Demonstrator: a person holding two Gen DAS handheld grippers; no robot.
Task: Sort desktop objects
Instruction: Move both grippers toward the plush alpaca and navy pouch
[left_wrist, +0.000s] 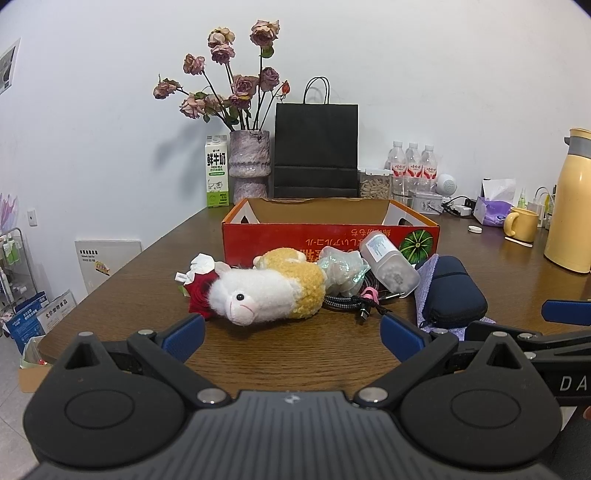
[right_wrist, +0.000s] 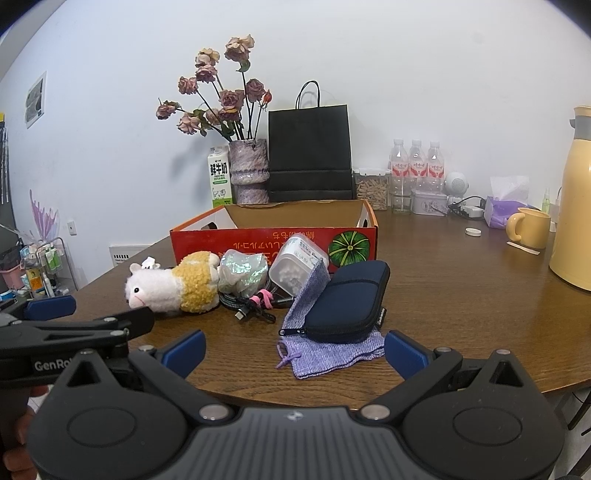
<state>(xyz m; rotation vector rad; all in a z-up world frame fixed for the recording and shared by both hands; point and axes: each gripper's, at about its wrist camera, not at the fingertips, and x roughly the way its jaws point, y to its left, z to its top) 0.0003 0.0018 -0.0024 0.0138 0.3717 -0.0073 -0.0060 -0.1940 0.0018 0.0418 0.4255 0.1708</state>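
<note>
Sorting has not visibly begun. The red cardboard box (left_wrist: 332, 236) stands open behind the pile, and what shows of its inside is bare (its floor is hidden by the near wall). Everything to be sorted lies on the tabletop (left_wrist: 295, 354) just in front of the box: a plush sheep (left_wrist: 266, 291), a red rose (left_wrist: 199, 290) touching its head, a crumpled shiny wrapper (left_wrist: 341, 267), a clear plastic jar (left_wrist: 389, 266) on its side, a coiled braided cable (left_wrist: 354, 302), a dark zip case (right_wrist: 349, 301) and a purple cloth pouch (right_wrist: 325, 354) beneath it. The left gripper (left_wrist: 293, 338) faces the sheep, its fingers spread wide and empty. The right gripper (right_wrist: 295, 350) faces the case and pouch, likewise wide open, holding nothing. Every item remains to be moved.
</note>
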